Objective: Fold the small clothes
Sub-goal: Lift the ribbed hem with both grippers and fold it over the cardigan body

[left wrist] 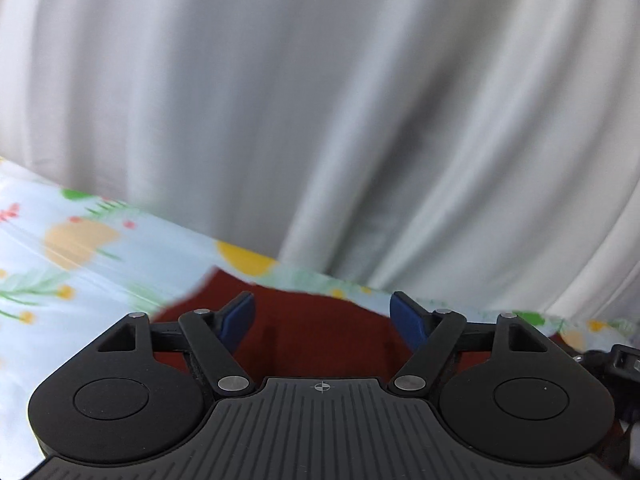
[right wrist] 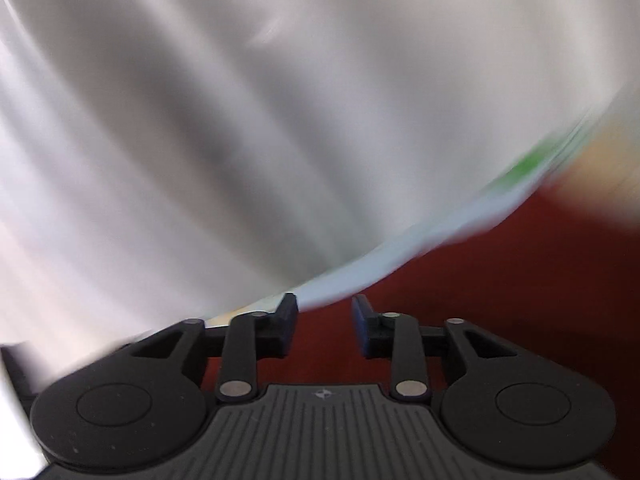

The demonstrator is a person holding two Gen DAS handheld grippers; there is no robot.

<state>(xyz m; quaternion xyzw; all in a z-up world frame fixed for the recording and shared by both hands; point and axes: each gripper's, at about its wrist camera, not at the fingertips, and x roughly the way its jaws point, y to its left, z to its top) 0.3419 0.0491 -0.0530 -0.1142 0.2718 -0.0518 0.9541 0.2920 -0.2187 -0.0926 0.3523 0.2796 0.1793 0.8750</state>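
A dark red garment lies on a pale blue floral cloth. My left gripper hangs over it, open wide, its blue pads clear of the fabric. In the right wrist view the same red garment fills the lower right, blurred by motion. My right gripper is open above it, with a moderate gap and nothing between its fingers. How the garment is laid out is hidden by the gripper bodies.
A white pleated curtain rises behind the table edge and fills most of both views, curtain. A blurred tan patch sits at the far right. Part of another black device shows at the right edge.
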